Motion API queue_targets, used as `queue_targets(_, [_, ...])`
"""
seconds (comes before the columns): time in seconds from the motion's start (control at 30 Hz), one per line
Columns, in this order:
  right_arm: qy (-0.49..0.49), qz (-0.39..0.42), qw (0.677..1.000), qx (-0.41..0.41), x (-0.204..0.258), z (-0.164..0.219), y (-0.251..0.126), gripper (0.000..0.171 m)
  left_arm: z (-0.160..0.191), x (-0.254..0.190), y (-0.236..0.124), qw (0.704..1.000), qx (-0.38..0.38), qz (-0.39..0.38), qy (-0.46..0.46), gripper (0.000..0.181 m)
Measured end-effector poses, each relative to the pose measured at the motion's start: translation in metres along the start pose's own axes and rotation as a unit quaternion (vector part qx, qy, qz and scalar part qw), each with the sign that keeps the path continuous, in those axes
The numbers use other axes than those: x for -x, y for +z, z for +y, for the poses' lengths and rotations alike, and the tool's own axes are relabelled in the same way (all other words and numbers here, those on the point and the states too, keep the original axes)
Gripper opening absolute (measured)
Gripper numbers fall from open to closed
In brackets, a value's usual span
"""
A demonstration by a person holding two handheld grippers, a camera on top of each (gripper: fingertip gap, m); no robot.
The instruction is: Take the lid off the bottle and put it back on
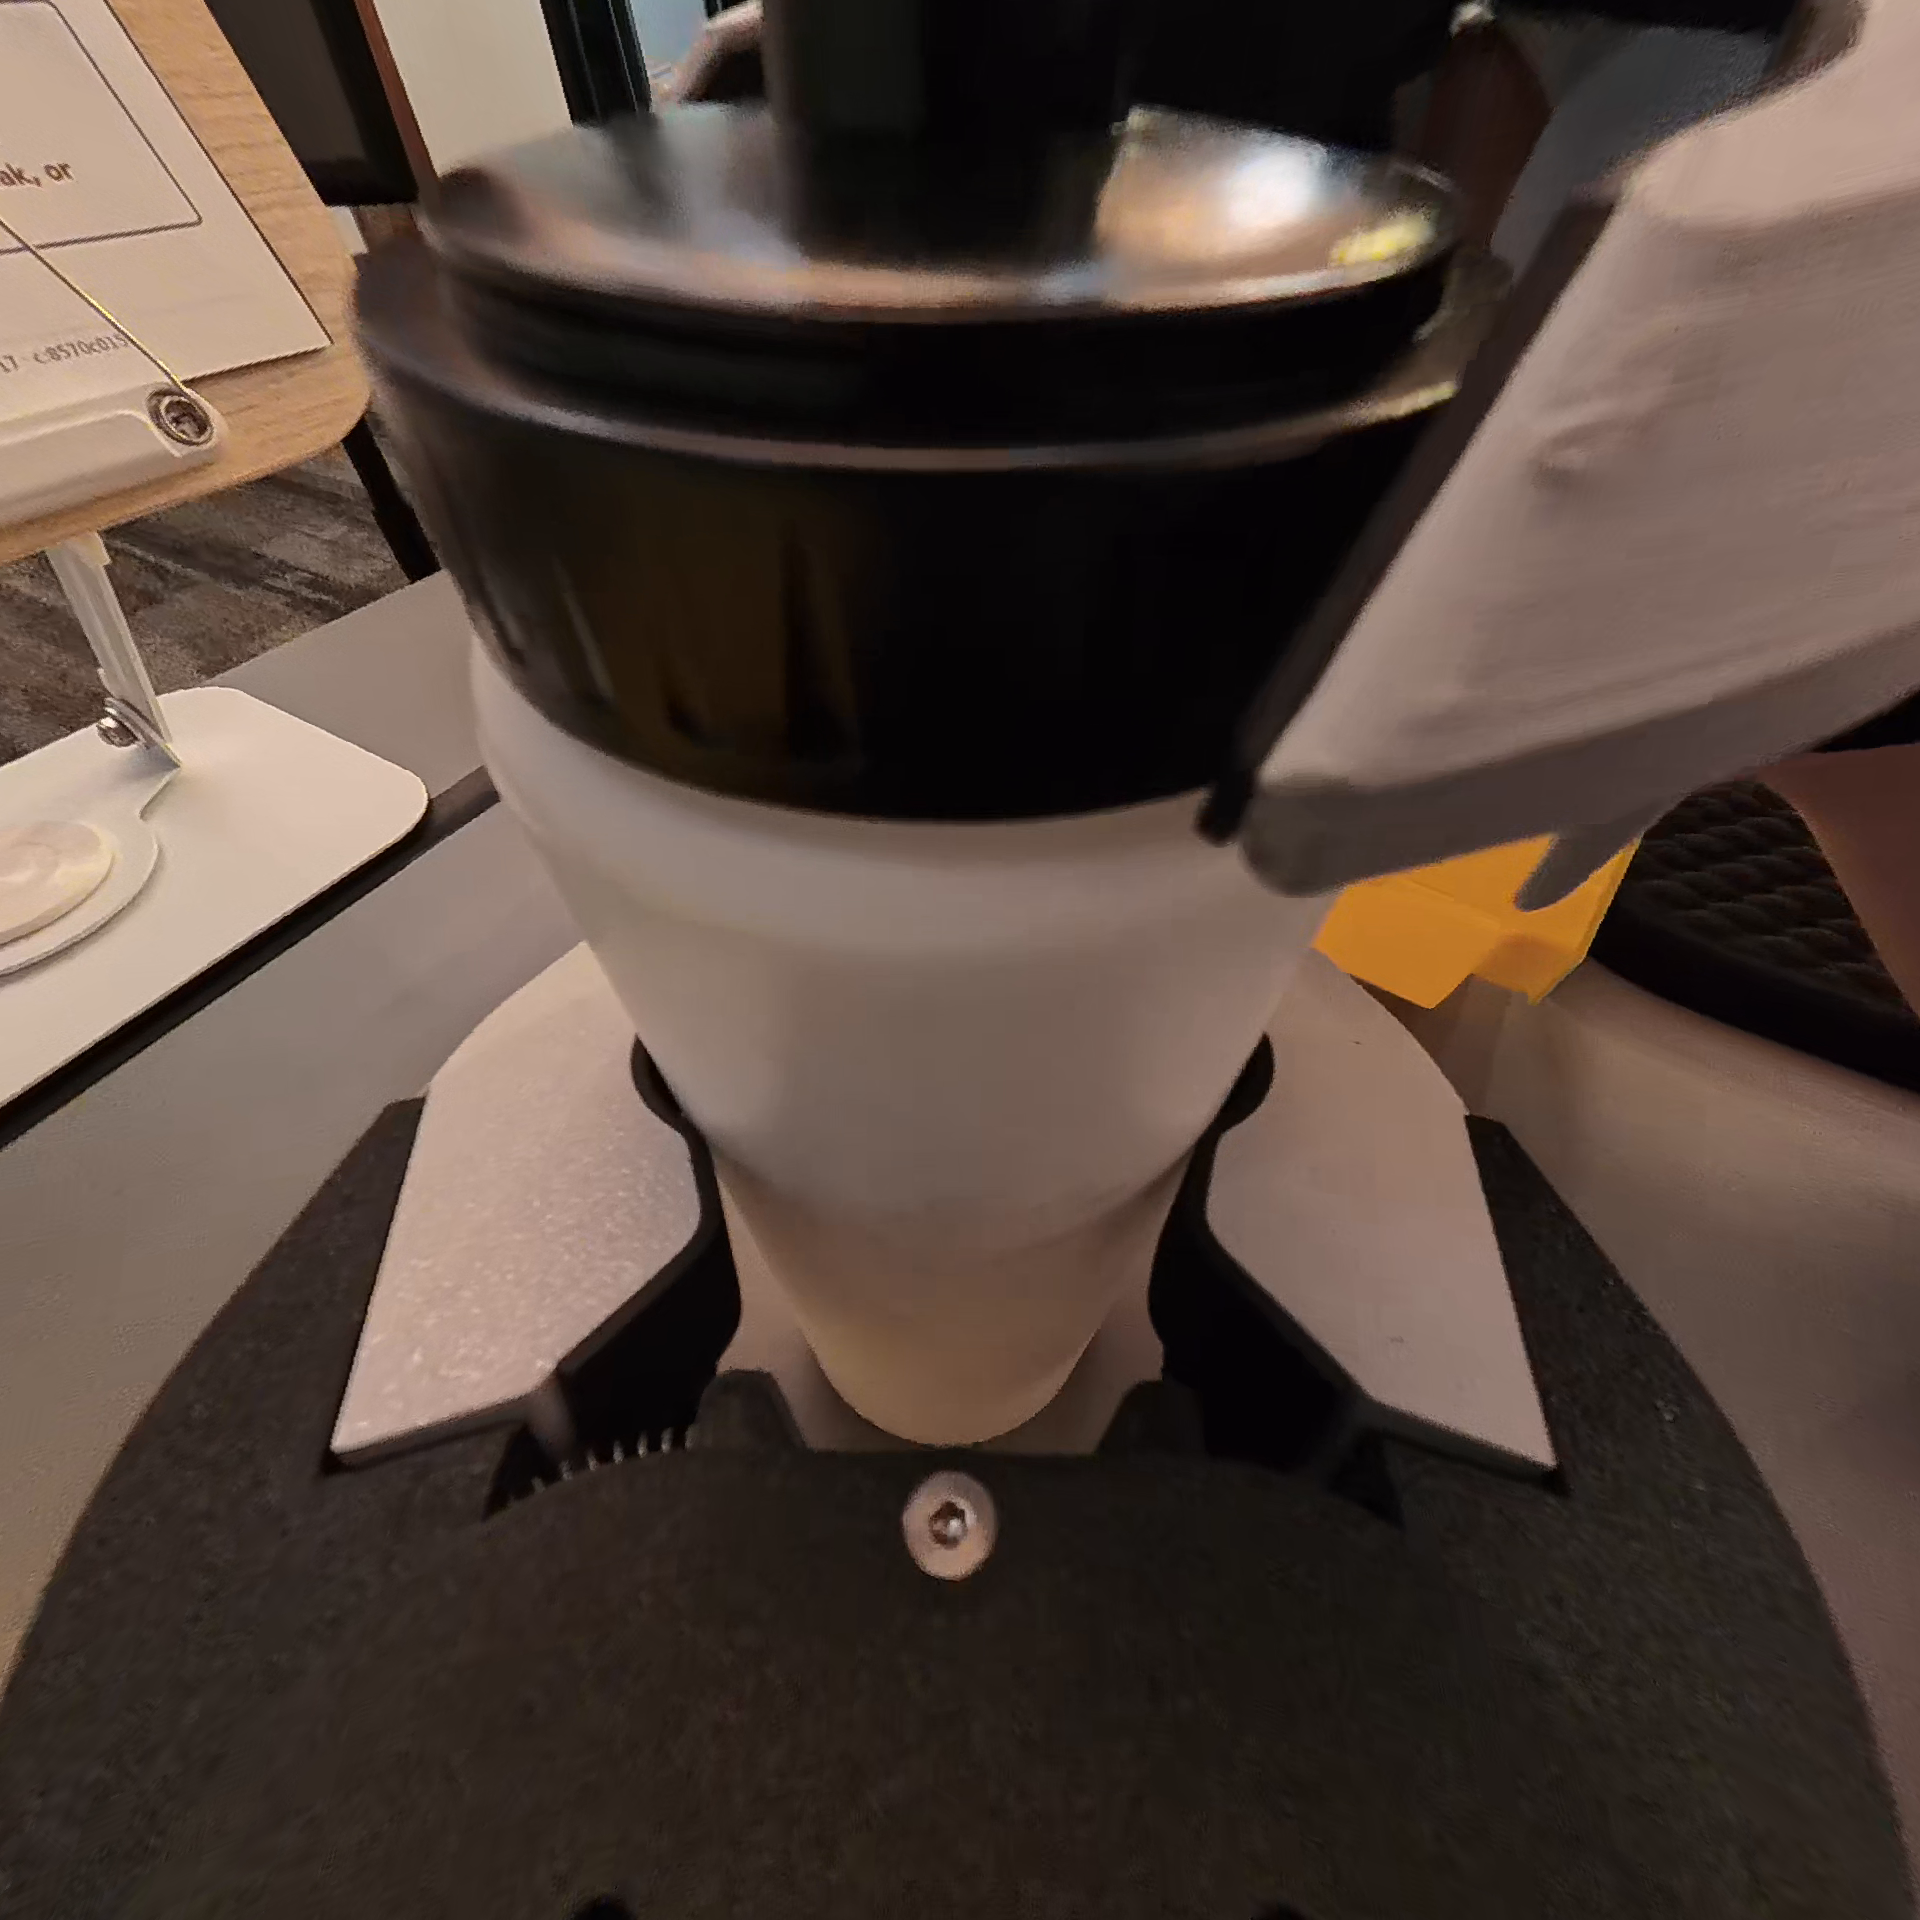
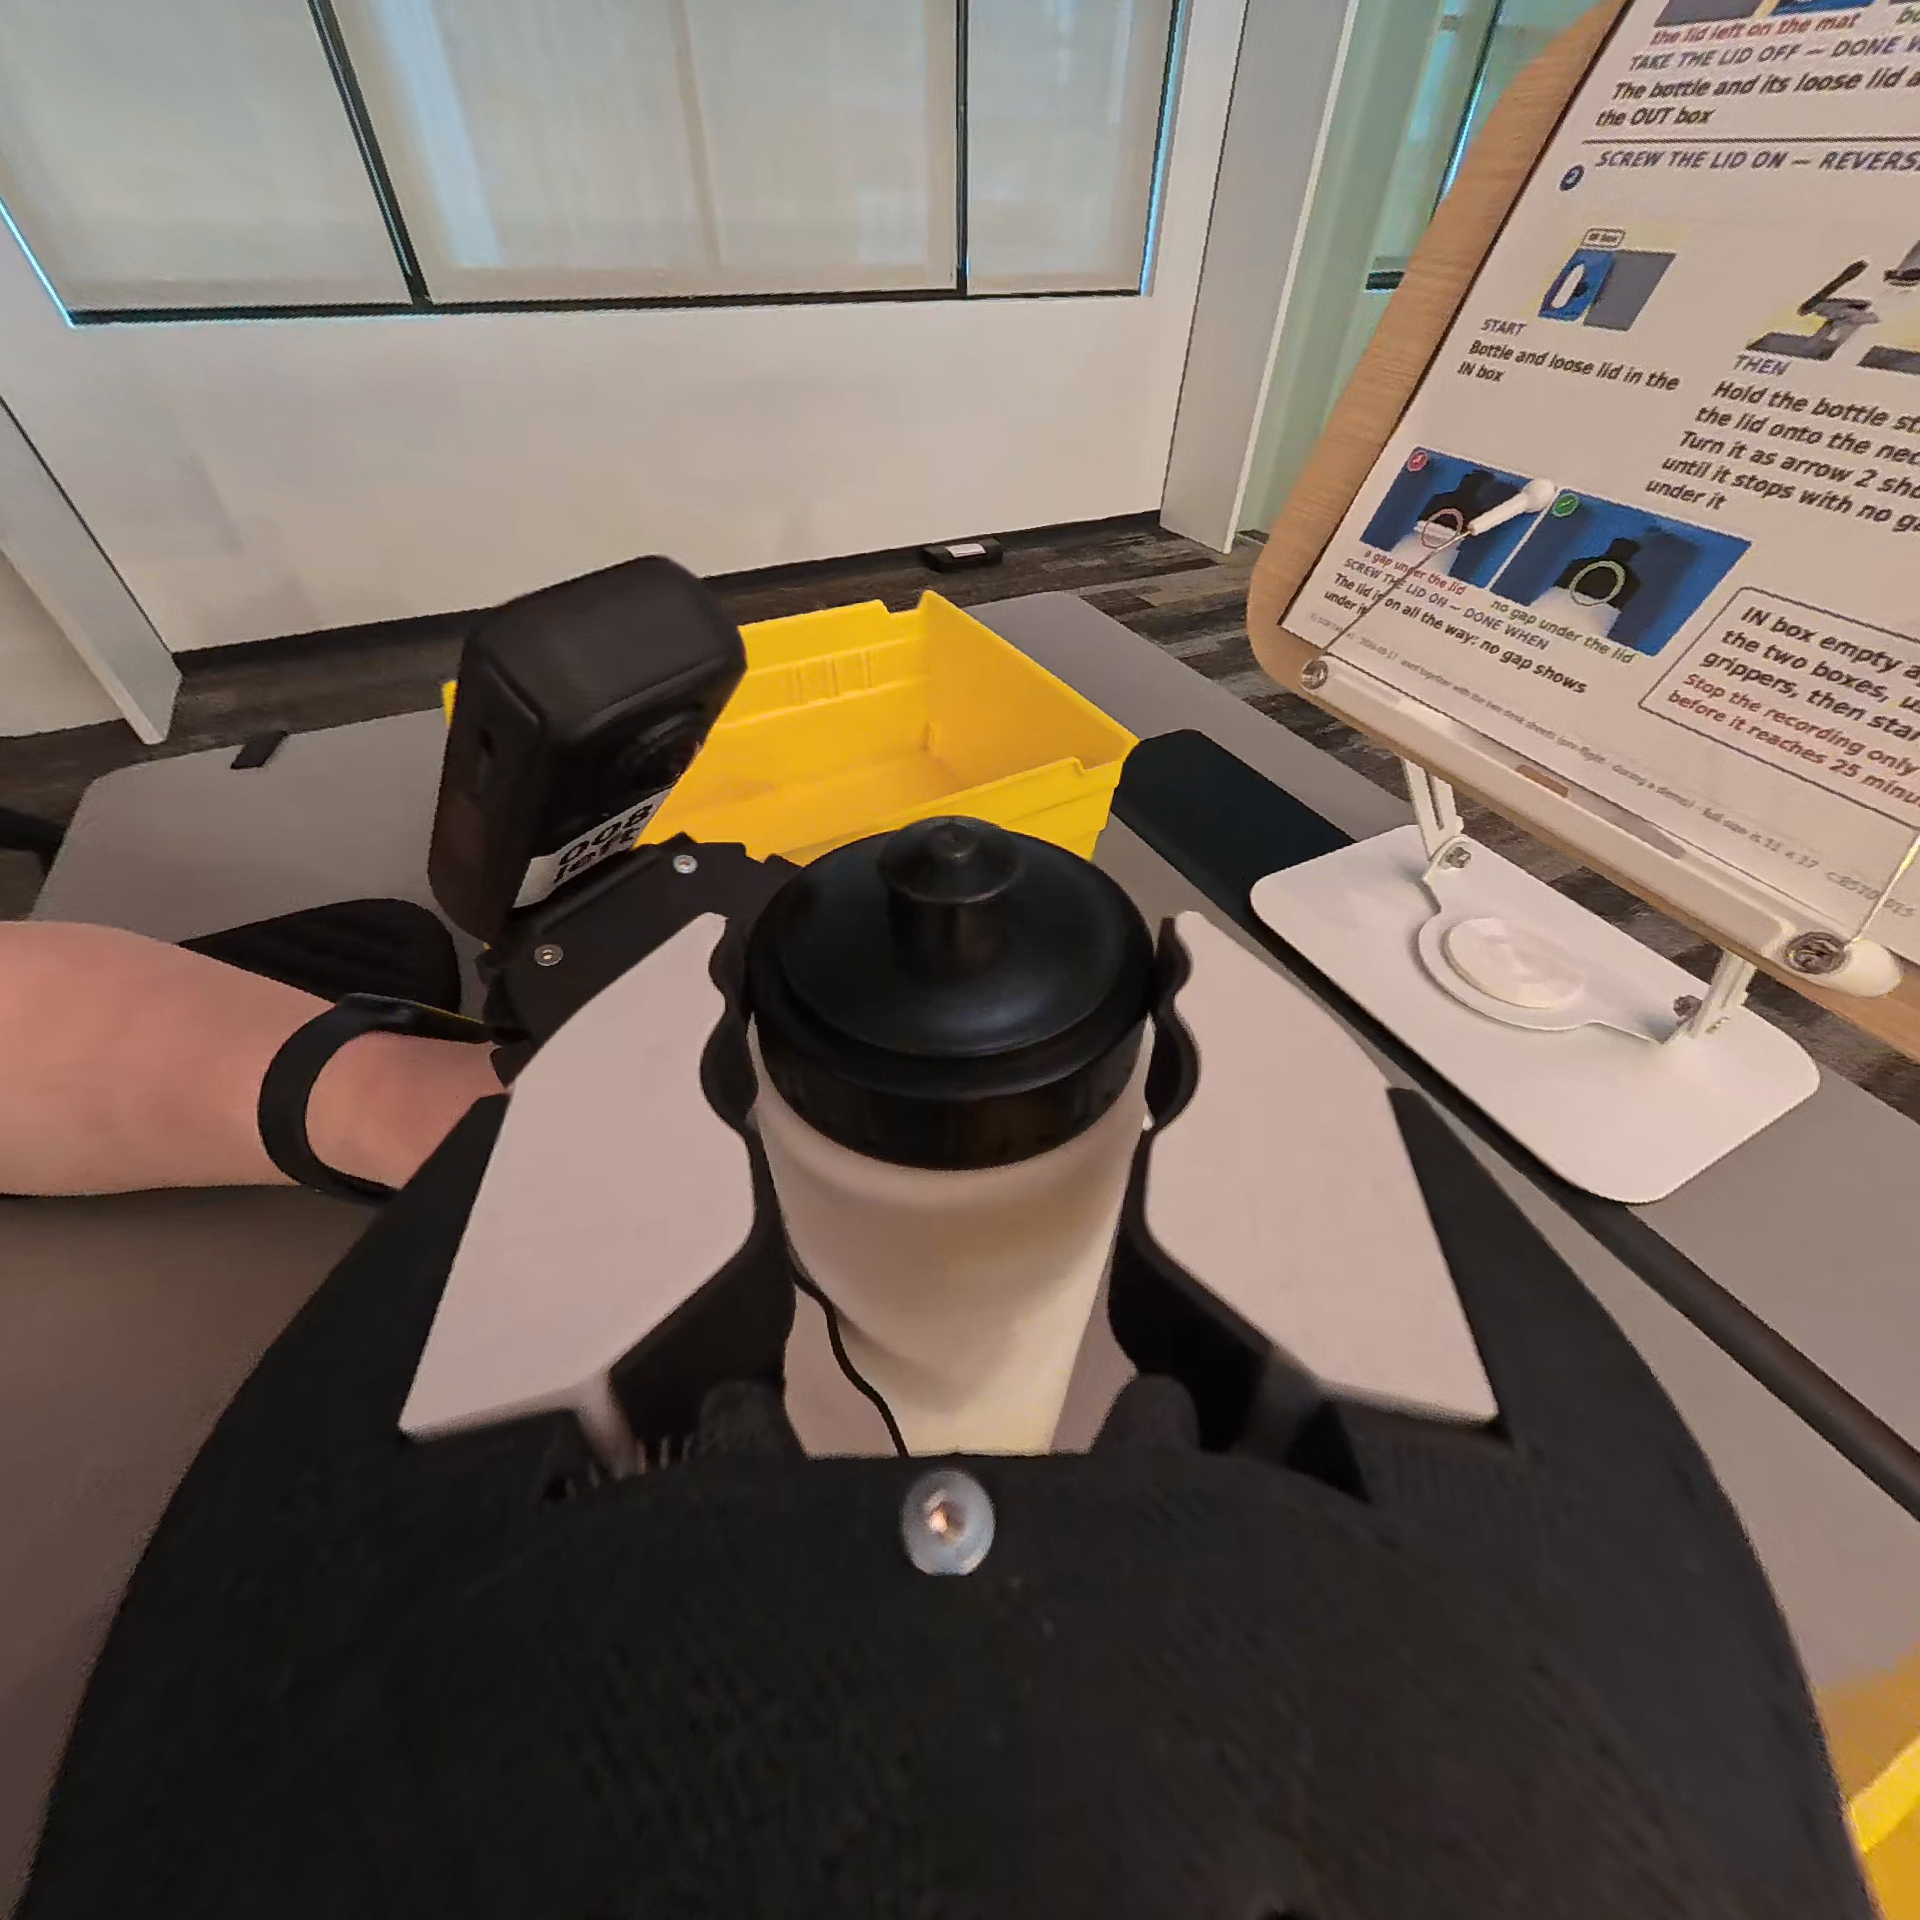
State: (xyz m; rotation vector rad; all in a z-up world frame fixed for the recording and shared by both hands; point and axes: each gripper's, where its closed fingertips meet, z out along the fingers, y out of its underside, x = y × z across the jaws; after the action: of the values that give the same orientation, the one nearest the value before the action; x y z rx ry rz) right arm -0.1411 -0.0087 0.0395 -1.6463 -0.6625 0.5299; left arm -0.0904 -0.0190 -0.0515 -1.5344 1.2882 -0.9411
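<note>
The grey tabletop (image 2: 1766,1288) was seen beneath both grippers, with an open yellow plastic bin (image 2: 894,717) beyond the right gripper (image 2: 951,1039). The white plastic bottle (image 1: 925,1039) was clamped at its body by the left gripper (image 1: 951,1101). Its black round screw lid (image 2: 951,997) was enclosed between the right gripper's narrowed fingers; contact could not be confirmed

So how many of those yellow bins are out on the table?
1 for certain: an open yellow bin behind the bottle. Another yellow patch shows low at the right wrist view's edge, too cropped to identify.
</note>
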Motion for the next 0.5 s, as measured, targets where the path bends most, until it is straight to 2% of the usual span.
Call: queue_targets(0.5, [0.000, 0.023, 1.000, -0.001, -0.0018, 0.0004, 0.0028, 0.076, 0.0017, 0.0055, -0.0002, 1.000, 0.018, -0.017, -0.007, 0.099])
